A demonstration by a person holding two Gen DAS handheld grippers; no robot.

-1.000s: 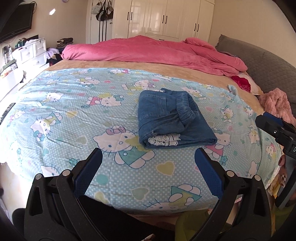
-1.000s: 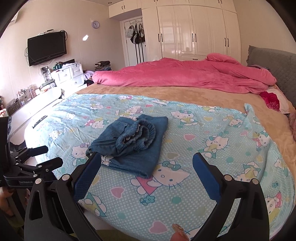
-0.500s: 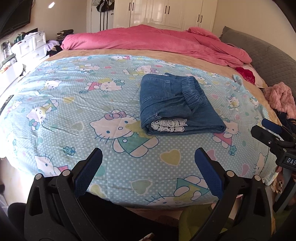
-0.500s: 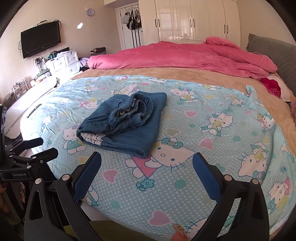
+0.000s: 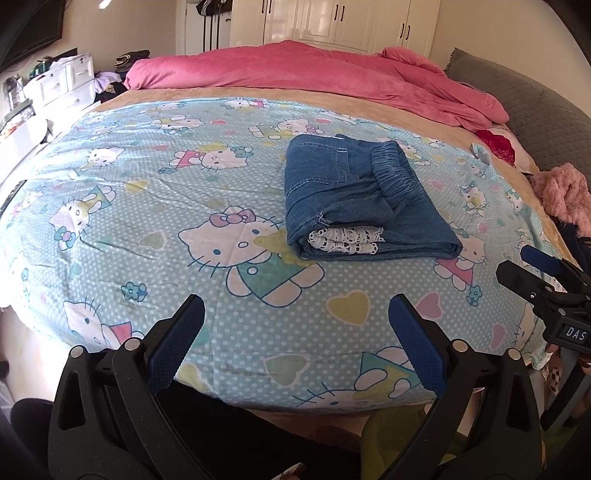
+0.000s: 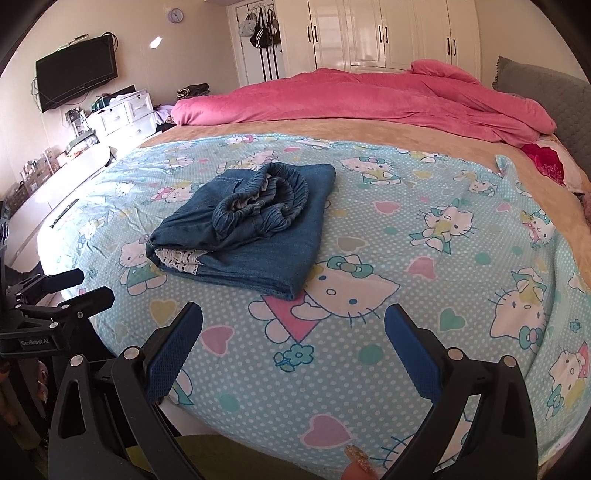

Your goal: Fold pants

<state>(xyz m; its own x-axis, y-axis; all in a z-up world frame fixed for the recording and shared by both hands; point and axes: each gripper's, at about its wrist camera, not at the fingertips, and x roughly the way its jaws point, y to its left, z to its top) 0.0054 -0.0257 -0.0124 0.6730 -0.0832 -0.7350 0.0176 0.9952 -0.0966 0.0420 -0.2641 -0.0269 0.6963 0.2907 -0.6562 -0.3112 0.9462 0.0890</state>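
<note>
Now | folded pants (image 5: 364,201) beyond both fingers, untouched | left gripper (image 5: 295,325) and right gripper (image 6: 293,332) spread, empty

I am reading only two bits of lettering. In my left wrist view, white letters "DAS" are showing on a small dark plate on my black right gripper (image 5: 554,291), at the right edge; the rest is running out of sight. In my right wrist view, "GenRobot.AI" is sitting in small pale letters on the black body of my left gripper (image 6: 62,291), at the left edge. The round wall clock (image 6: 175,15) is showing too small to read.
</note>
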